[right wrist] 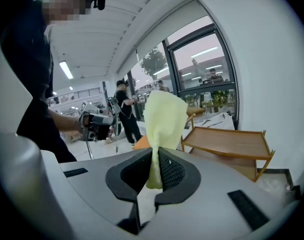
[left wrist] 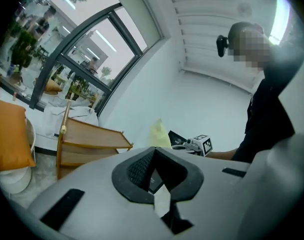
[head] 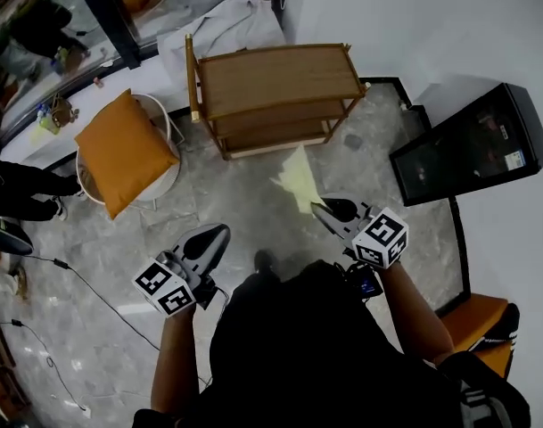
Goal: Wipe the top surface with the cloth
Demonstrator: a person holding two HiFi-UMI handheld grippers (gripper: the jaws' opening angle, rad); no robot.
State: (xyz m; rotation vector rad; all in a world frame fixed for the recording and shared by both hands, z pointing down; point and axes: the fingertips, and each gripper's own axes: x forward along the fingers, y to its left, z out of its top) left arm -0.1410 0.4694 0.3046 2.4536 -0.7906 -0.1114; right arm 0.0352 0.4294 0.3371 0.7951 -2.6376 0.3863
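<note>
Two grippers low in centre frame. Right gripper [head: 323,209] clamped on yellow cloth [head: 298,178]; cloth held in air over floor, short of wooden shelf unit [head: 280,77] at upper centre. Left gripper [head: 216,235] jaws together, nothing between. Orange cushion [head: 124,150] on white chair [head: 168,182] left of shelf unit. Black cabinet [head: 472,145] at right edge.

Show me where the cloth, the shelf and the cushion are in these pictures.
cloth [right wrist: 164,116]: right gripper view, middle of its raised part.
shelf [head: 280,77]: head view, middle of its top board.
cushion [head: 124,150]: head view, its middle.
</note>
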